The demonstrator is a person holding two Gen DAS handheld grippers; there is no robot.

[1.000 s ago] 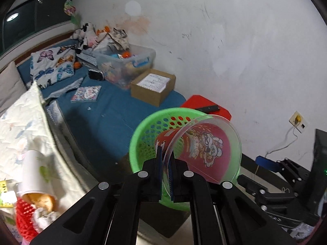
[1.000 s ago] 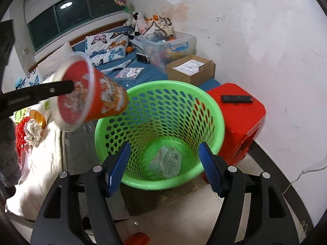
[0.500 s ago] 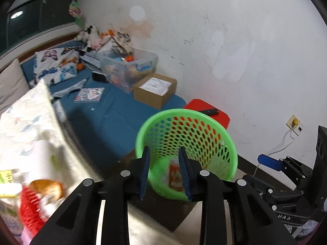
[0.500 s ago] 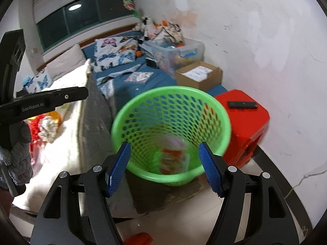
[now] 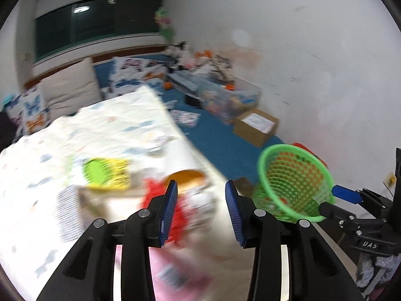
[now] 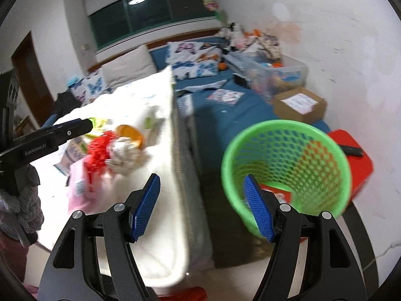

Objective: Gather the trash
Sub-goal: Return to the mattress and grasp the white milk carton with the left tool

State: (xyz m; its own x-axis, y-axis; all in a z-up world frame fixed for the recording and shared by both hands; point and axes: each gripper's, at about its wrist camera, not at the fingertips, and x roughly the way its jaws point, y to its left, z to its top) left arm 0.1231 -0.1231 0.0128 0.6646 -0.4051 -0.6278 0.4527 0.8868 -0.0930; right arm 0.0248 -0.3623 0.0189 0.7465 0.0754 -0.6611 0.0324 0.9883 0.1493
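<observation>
A green perforated basket (image 6: 288,135) stands on the floor beside the bed, with the red cup (image 6: 277,195) inside it. It also shows in the left wrist view (image 5: 318,170). A pile of trash lies on the white quilt: red netting (image 6: 99,148), crumpled paper (image 6: 124,154), an orange-lined paper cup (image 6: 131,133), a yellow-green packet (image 5: 105,174) and a pink wrapper (image 6: 80,188). My left gripper (image 5: 201,210) is open and empty, just over the red netting (image 5: 155,195). My right gripper (image 6: 203,207) is open and empty between quilt and basket.
A red stool (image 6: 358,160) with a black remote (image 6: 351,150) stands behind the basket. A cardboard box (image 6: 299,106), a clear storage bin (image 6: 273,72) and a booklet (image 6: 225,96) lie on the blue bed. Pillows line the headboard.
My left gripper let the red cup drop into the basket, opened wide, and swung left to the trash pile on the quilt. My right gripper also turned left, away from the basket.
</observation>
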